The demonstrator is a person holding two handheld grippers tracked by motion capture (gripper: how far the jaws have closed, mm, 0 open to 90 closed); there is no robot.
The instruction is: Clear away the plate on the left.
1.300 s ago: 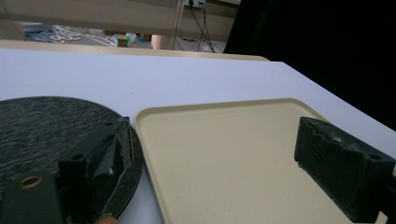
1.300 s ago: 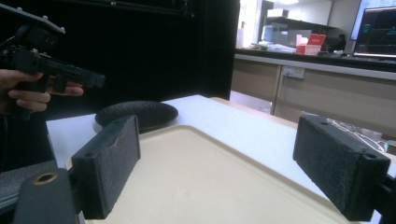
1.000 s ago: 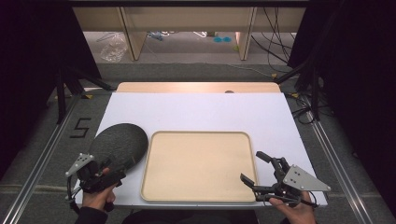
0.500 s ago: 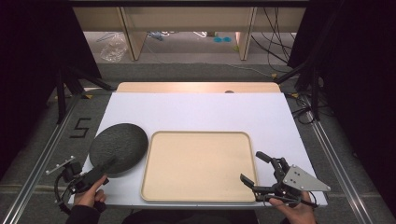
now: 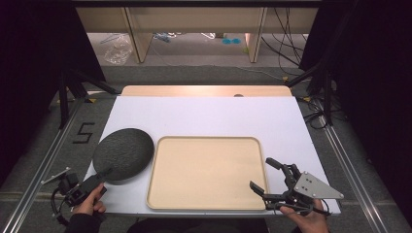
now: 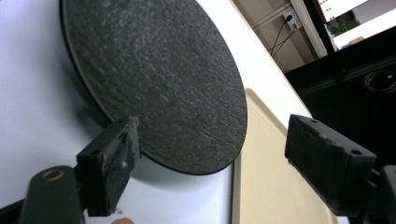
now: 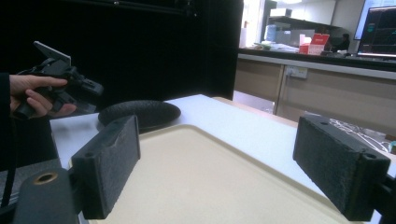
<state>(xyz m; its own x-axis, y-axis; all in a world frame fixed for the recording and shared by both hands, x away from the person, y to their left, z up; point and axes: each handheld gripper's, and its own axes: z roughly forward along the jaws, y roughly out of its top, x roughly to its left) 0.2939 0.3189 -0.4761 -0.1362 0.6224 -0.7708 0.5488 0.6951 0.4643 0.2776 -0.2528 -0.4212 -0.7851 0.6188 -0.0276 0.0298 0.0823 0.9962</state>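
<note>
Since a second ago the left claw (image 5: 99,177) has slid out toward the desk's left corner and dropped lower, so that its tips now sit at the near edge of the dark round plate (image 5: 123,154); its jaws have just been closing a little, yet they stand wide, and in the left gripper view the plate's near rim (image 6: 187,140) lies between them, one pad (image 6: 114,158) close beside that rim, the other pad (image 6: 327,158) well clear over the tray (image 6: 275,186); neither pad presses on the plate, so nothing is held; the person's left hand (image 5: 90,201) grips the tool at the desk's near left edge; the plate itself lies flat on the white desk (image 5: 204,116), just ahead of the left claw and just beside the tray's left rim (image 5: 151,184); the beige tray lies between the two claws, bare; the right claw (image 5: 267,177) has kept its place at the tray's near right corner, jaws wide apart with nothing between them; in the right gripper view the tray (image 7: 196,186) runs out ahead of those jaws, the plate (image 7: 140,113) lies beyond its far edge, and the left claw (image 7: 91,88) hangs above that plate.
</note>
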